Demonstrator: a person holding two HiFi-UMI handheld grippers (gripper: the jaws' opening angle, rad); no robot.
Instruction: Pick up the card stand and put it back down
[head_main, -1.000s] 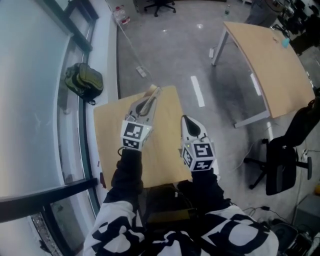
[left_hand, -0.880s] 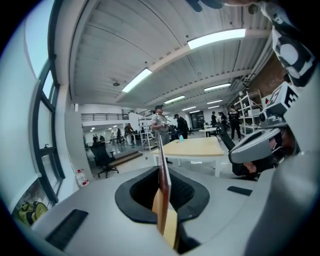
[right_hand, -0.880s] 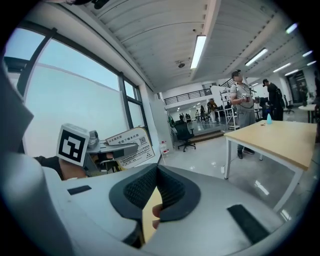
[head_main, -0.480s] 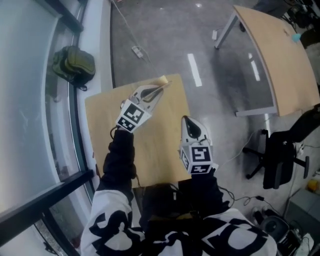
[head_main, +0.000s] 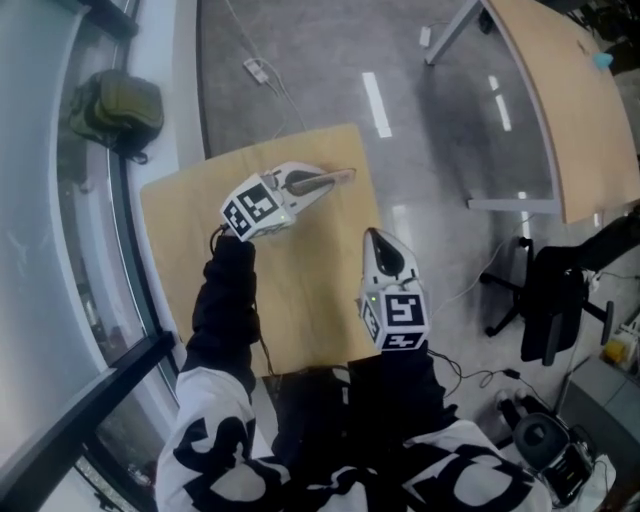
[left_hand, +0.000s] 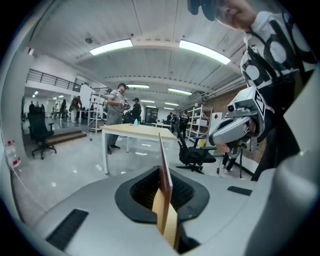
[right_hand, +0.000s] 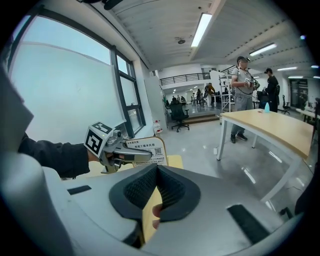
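Note:
A small square wooden table (head_main: 180, 235) stands below me. My left gripper (head_main: 318, 185) hangs over its far edge, shut on the card stand (head_main: 338, 178), a thin wooden plate with a printed card. In the left gripper view the stand (left_hand: 164, 182) shows edge-on, clamped between the black pads. The right gripper view shows the stand's printed face (right_hand: 149, 150), with the left gripper (right_hand: 142, 156) around it. Whether the stand touches the table cannot be told. My right gripper (head_main: 377, 238) is at the table's right edge, shut with nothing in it (right_hand: 157, 170).
A green backpack (head_main: 112, 108) lies by the glass wall at left. A long wooden table (head_main: 560, 100) and a black office chair (head_main: 555, 300) stand to the right. A power strip with cable (head_main: 256, 70) lies on the grey floor beyond the small table.
My left gripper has sunk toward the table with the card stand and tipped from steeply raised toward level, now pointing right. The right gripper has also come down a little.

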